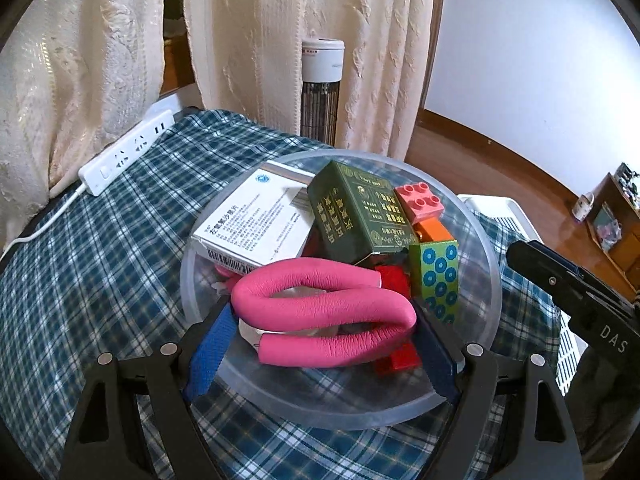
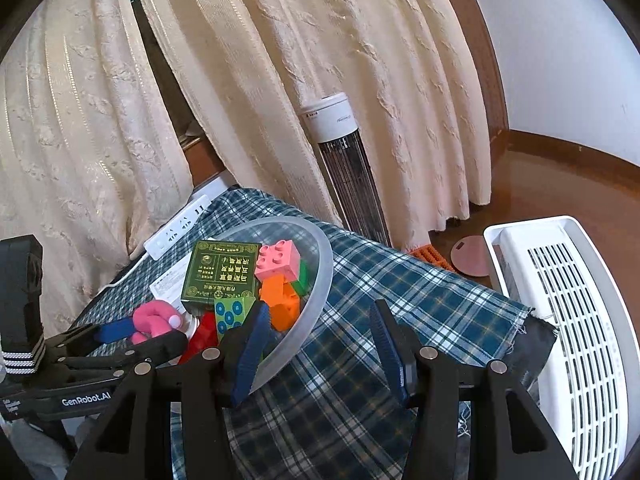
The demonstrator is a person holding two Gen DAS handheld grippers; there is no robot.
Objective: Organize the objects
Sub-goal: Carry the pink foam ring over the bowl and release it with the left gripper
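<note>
Pink loop (image 1: 324,312) gripped by left tool (image 1: 320,344) inside bowl rim (image 1: 496,280); right tool (image 2: 320,344) parted, holding nothing.

The worktop (image 1: 100,280) is covered with a blue-and-white checked cloth (image 2: 360,280). On the cloth stand a clear plastic bowl (image 1: 486,264) and, at the far edge, a white power strip (image 1: 128,152).

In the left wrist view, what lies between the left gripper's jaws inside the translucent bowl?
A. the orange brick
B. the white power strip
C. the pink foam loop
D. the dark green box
C: the pink foam loop lies between the blue pads of the left gripper at the near side of the translucent bowl; the dark green box sits farther back.
</note>
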